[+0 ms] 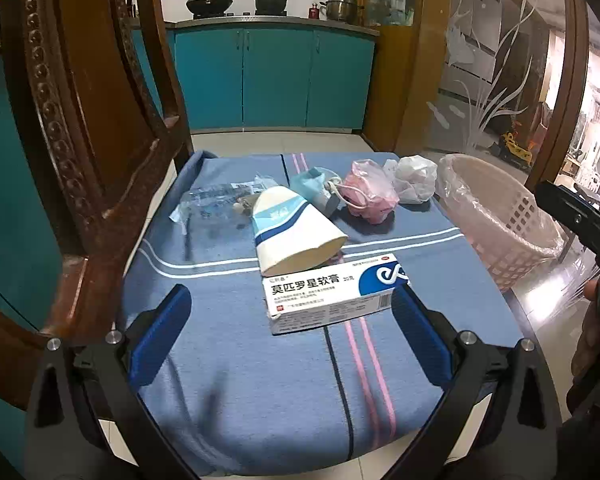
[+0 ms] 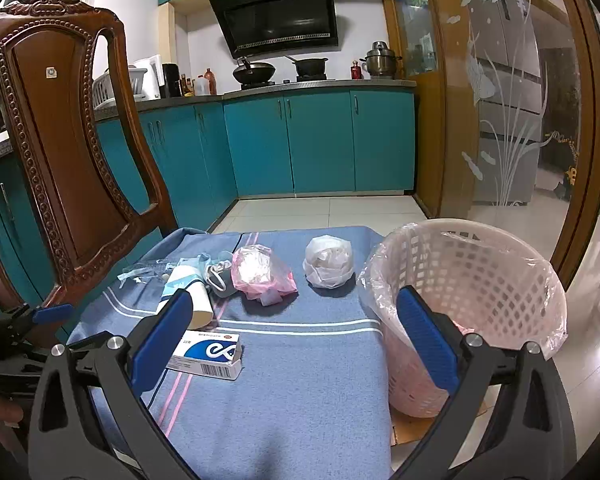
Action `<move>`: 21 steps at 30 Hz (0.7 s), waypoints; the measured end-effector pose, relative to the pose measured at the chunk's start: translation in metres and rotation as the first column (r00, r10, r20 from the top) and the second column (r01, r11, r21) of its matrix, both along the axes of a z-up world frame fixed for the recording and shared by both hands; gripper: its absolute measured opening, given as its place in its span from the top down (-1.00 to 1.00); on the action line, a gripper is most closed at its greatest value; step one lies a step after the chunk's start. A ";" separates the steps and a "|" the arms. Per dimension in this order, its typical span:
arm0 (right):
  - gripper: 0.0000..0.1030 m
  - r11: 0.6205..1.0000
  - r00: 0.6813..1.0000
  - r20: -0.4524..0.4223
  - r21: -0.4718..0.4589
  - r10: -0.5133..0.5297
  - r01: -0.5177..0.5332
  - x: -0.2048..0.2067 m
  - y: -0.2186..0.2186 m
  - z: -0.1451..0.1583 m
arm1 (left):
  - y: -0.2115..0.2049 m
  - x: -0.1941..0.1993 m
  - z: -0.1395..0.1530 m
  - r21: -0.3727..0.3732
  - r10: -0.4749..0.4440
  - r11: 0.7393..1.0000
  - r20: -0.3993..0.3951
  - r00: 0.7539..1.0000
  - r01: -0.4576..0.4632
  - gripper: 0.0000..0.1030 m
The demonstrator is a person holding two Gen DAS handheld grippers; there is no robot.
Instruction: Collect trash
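Left wrist view shows your left gripper (image 1: 291,320) with its fingers spread wide and empty, the ointment box (image 1: 332,296) lying between their tips on the blue striped cloth (image 1: 259,392) of the bench. Beyond it lie a white-and-blue carton (image 1: 291,232), a pink bag (image 1: 368,192) and a white bag (image 1: 414,178). Your right gripper (image 2: 295,332) is also wide open, holding nothing, beside the lined pink basket (image 2: 480,280).
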State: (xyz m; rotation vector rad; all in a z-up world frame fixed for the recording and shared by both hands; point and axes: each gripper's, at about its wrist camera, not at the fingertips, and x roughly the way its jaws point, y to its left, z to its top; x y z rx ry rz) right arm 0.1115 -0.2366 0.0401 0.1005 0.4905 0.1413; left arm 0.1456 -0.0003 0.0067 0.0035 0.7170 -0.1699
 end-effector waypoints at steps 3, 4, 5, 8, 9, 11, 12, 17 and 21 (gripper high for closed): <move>-0.93 1.000 1.000 0.000 0.002 -0.003 0.003 0.000 -0.001 0.000 | -0.007 0.004 -0.005 0.004 -0.007 1.000 -0.013 1.000 0.007 -0.93; -0.93 1.000 1.000 -0.001 0.004 -0.005 0.005 0.001 -0.003 0.000 | -0.010 0.006 -0.008 -0.001 -0.007 1.000 -0.025 1.000 0.007 -0.93; -0.93 1.000 1.000 -0.001 0.006 -0.006 0.006 0.001 -0.003 0.000 | -0.012 0.010 -0.012 -0.009 -0.007 1.000 -0.042 0.999 0.006 -0.93; -0.93 1.000 1.000 -0.006 0.021 -0.013 0.013 0.004 -0.004 -0.002 | -0.024 0.024 -0.026 -0.036 0.010 0.999 -0.100 0.995 -0.014 -0.93; -0.93 1.000 1.000 -0.007 0.022 -0.012 0.013 0.004 -0.004 -0.002 | -0.030 0.030 -0.031 -0.041 0.006 0.999 -0.118 0.993 -0.011 -0.93; -0.93 1.000 1.000 -0.006 0.017 -0.011 0.011 0.005 -0.004 -0.003 | -0.039 0.037 -0.036 -0.020 -0.008 1.000 -0.138 0.990 0.006 -0.93; -0.93 1.000 1.000 -0.007 0.013 -0.009 0.010 0.005 -0.004 -0.003 | -0.041 0.039 -0.038 -0.009 -0.009 1.000 -0.141 0.990 0.007 -0.94; -0.93 1.000 0.997 -0.072 0.018 0.024 -0.023 0.014 -0.006 -0.019 | -0.037 0.050 -0.045 0.006 -0.001 1.000 -0.163 0.987 0.002 -0.93; -0.93 0.991 0.975 -0.200 0.112 0.098 -0.076 0.035 -0.001 -0.046 | -0.022 0.062 -0.056 -0.025 0.014 1.000 -0.208 0.978 -0.020 -0.93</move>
